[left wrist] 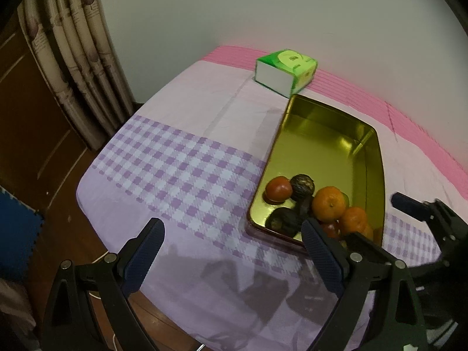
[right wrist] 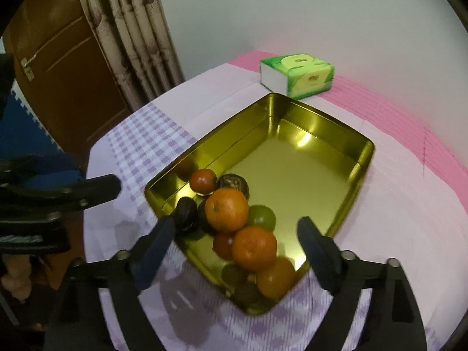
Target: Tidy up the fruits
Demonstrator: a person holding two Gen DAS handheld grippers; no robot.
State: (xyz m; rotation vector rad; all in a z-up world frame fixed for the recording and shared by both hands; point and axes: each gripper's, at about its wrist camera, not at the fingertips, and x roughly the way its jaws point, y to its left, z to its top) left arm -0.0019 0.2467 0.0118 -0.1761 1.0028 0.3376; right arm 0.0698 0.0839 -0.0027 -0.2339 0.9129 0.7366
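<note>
Judging by the gold tin [right wrist: 345, 158], every visible fruit [right wrist: 226, 210] already sits inside; left claw [left wrist: 232, 251] and right claw [right wrist: 237, 242] gape wide, empty.

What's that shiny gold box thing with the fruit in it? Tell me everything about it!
The gold tray is a shallow rectangular tin with rounded corners and low upright walls. It looks like polished metal and reflects light. It lies flat and open on the purple checked cloth, near the green tissue pack. The fruits are piled at its near end; the far half is bare. Neither hand-held gripper touches it.
</note>
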